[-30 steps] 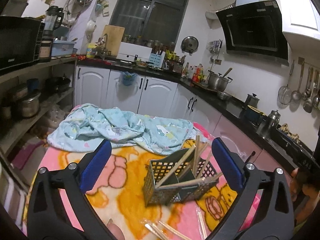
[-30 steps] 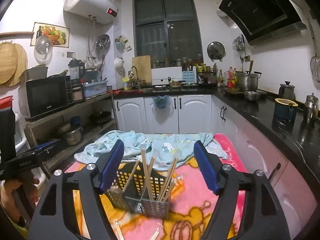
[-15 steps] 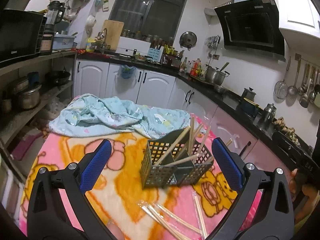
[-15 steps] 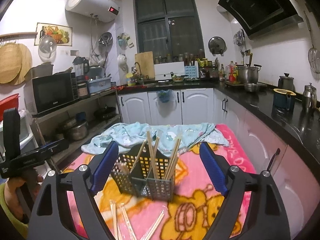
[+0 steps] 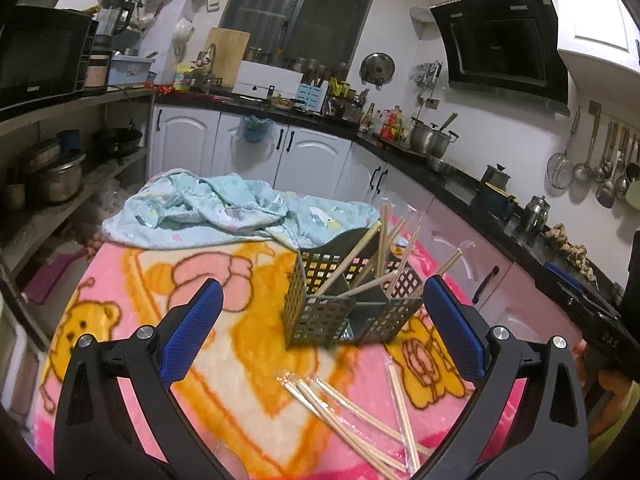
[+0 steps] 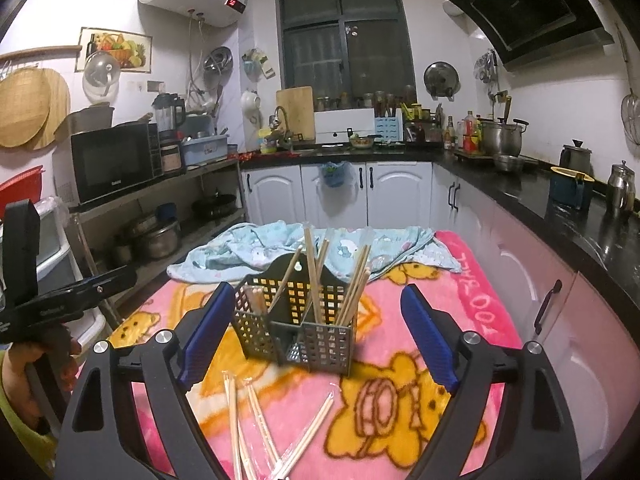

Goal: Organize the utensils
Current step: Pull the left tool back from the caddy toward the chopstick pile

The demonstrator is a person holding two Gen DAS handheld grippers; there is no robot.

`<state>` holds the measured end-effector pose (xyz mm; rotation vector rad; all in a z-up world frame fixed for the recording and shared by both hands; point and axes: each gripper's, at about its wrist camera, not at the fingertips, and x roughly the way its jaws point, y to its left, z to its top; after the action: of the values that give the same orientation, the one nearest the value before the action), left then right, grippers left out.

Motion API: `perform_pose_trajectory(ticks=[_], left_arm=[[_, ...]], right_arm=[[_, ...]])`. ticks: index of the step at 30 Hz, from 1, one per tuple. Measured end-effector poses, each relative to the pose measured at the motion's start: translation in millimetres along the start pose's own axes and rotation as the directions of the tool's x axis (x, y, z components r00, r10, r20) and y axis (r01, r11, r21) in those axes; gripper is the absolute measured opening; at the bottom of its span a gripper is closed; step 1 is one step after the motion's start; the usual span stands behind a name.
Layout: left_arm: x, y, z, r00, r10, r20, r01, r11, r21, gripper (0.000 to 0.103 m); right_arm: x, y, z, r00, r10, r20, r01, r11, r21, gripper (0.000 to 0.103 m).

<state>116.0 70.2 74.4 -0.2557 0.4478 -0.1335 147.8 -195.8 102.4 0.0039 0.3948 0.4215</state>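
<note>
Chopsticks (image 5: 352, 412) light, thin, plastic-wrapped and slippery near the blanket's (image 5: 160, 272) front edge; pinch mid-length; left gripper (image 5: 324, 328) and right gripper (image 6: 316, 332) gape wide, empty.

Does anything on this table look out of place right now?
Yes. Several loose chopsticks lie scattered on the pink blanket in front of the utensil caddy, crossing each other, while others already stand inside it. Both grippers are open and empty.

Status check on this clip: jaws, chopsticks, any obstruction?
Left gripper and right gripper: jaws open, empty. Caddy upright, chopsticks inside; loose chopsticks lie on the blanket in front. Nothing blocking them.
</note>
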Motion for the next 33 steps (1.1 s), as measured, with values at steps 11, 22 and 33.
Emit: perform_pose_trajectory(ticks=[11,22,33], left_arm=[[-3,1,-15,0.999,0.004,-0.034,-0.004,1.000,-0.003,0.092],[6,-5,-34,0.996,-0.009,-0.090,0.009,1.000,-0.003,0.092],[15,-16,-50,0.990,-0.013,-0.143,0.018,0.999,0.030,0.092]], right_arm=[[-5,6,-14,0.999,0.007,-0.034,-0.008,1.000,-0.028,0.082],[-7,4,-31,0.997,0.007,-0.082,-0.009,1.000,-0.027,0.082],[-5,-8,-44,0.993,-0.014,-0.117,0.013,1.000,-0.014,0.082]])
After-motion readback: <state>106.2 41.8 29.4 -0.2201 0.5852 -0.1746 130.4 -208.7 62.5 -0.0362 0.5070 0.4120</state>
